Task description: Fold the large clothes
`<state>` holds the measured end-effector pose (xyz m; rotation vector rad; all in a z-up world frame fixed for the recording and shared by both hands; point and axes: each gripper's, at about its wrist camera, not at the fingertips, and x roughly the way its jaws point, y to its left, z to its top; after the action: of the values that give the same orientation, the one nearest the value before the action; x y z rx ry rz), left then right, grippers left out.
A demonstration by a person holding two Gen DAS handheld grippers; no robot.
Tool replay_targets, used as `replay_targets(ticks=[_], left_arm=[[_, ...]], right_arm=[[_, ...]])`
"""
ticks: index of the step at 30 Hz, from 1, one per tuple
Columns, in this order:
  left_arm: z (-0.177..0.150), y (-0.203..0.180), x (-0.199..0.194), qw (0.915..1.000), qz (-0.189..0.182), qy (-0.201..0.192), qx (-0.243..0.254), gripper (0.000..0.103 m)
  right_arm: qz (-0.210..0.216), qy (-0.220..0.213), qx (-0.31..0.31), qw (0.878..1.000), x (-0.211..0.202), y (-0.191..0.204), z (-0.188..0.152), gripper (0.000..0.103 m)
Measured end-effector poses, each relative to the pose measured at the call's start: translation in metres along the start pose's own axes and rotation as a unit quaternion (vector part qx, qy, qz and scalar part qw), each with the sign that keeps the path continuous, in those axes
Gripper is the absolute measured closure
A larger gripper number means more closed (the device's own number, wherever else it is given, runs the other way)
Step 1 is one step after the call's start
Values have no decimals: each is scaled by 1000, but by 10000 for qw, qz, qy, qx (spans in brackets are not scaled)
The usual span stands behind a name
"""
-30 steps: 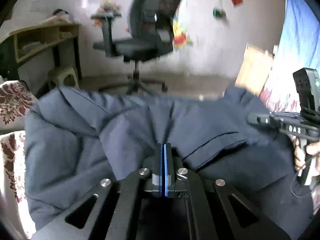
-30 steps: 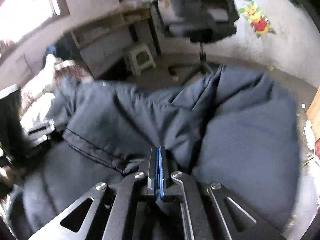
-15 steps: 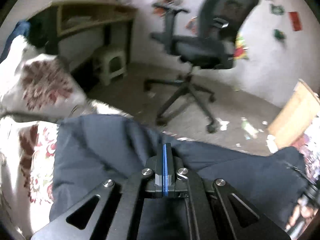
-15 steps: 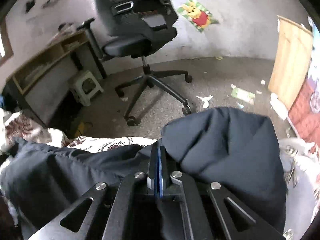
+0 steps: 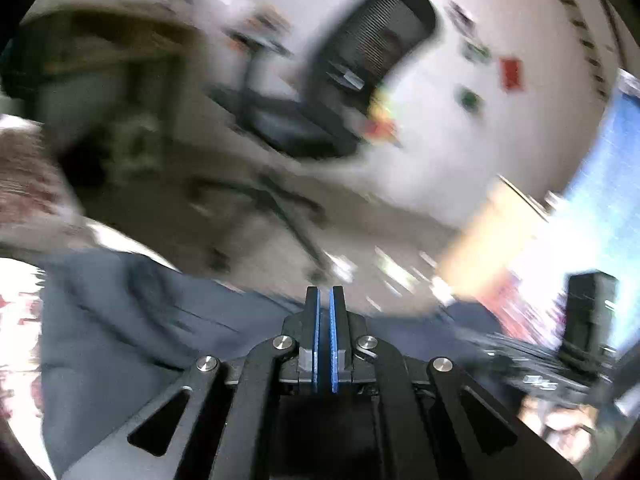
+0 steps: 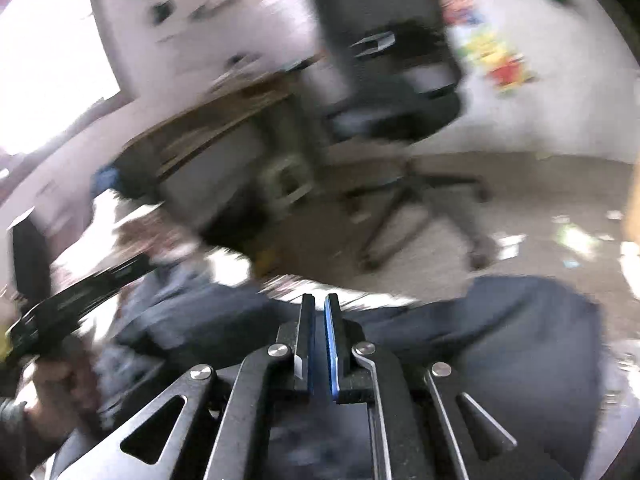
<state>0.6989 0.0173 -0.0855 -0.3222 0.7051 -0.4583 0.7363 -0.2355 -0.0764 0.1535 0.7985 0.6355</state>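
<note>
Both claws tilted downward over the dark navy padded garment [image 5: 120,344], pictures motion-blurred.

Your left claw [image 5: 324,308] points down past the garment's far edge; its blue pads stand all but together, nothing visible between them. Your right claw [image 6: 320,316] tilts likewise; its jaws have just been opening, a narrow slit shows between the pads, empty at the tips. The garment lies spread beneath both claws on a floral-patterned bed cover [image 5: 20,308], long axis running side to side. Your hand [image 6: 60,384] grips the left handle. A black mesh office chair [image 6: 392,92] stands beyond on the floor.
</note>
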Motion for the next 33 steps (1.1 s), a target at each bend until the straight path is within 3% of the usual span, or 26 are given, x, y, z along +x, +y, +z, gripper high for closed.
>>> replay_targets(ticks=[4,8,13,18,21,23,28,33], left_arm=[[-23,-9,18,9937,-41,872,699,101],[-39,-11,19,9877,55,1150,1062,101],[-56,-17,31,9841,407,1058,1366,101],[-73,-11,26,9887,278,922,1149,101],[-75,-7,20,9909,225,874,1001,101],[-74,-7,13,9910,215,920,951,101],[-83,-4,7,9891,185,1038,1024,101],[-85,-9,15,9868,418,1071,1139,101]], right_arm=[[61,592,-58,9982,11,-1,-21,96],[143,1101,59,9938,22,-18,-39,99],[-53,1048,-43,9945,20,-11,-48,101],[279,359,-230,9987,-4,23,-24,96],[249,682,-450,9963,18,40,-15,96],[227,1064,-492,9928,34,40,-23,96],[208,1560,-537,9861,47,32,-52,97],[-104,1456,-557,9877,58,33,-63,99]])
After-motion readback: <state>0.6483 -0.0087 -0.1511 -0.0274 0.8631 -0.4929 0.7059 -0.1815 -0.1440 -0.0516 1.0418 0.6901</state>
